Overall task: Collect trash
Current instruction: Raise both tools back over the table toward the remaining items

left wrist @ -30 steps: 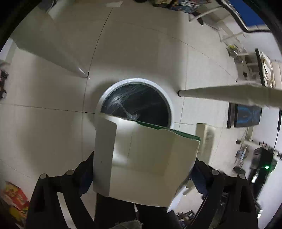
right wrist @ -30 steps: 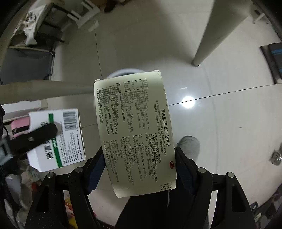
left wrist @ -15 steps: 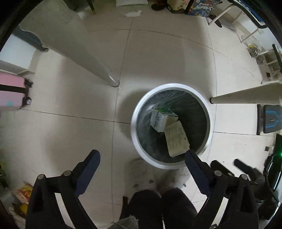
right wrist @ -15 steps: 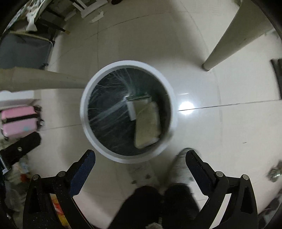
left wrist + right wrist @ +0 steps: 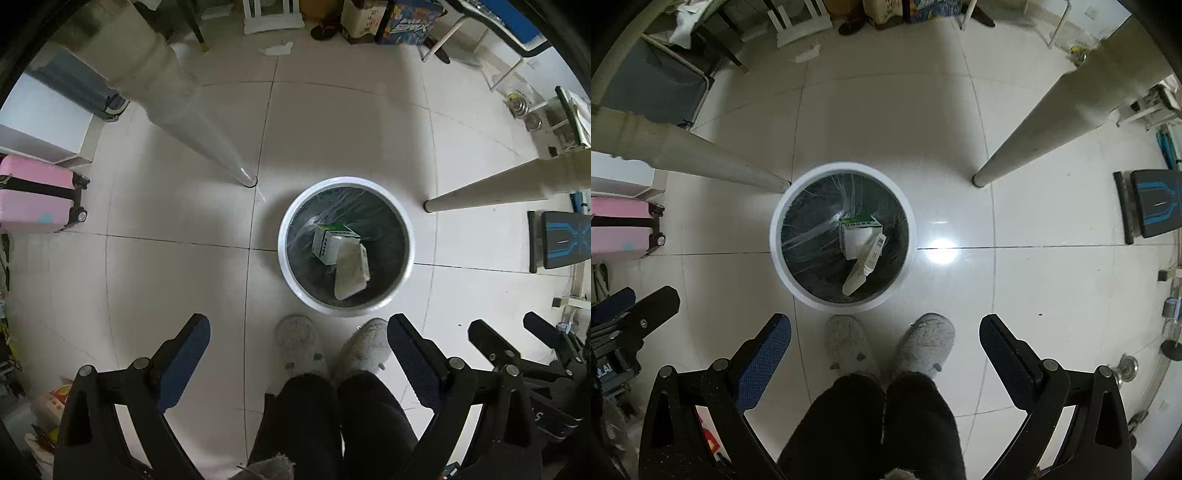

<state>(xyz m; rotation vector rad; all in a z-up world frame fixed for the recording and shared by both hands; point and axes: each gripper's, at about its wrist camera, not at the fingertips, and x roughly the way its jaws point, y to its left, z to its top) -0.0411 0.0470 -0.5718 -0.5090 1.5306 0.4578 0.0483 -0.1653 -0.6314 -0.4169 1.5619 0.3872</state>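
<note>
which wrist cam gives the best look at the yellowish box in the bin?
Left wrist: the yellowish box shows its broad face, lying in the bin against the green-and-white box. Right wrist shows the same box mostly edge-on, a thin sliver with only its end label visible.

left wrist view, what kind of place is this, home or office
Most likely a home, a lived-in room: a pink suitcase stands on the tiled floor, a lined trash bin sits between table legs, and the person wears fuzzy slippers.

Both cameras look straight down at the floor from high up. Each one sees the same round bin (image 5: pixel 345 246) (image 5: pixel 843 236) and the person's slippers (image 5: pixel 301 345) (image 5: pixel 925 341).
</note>
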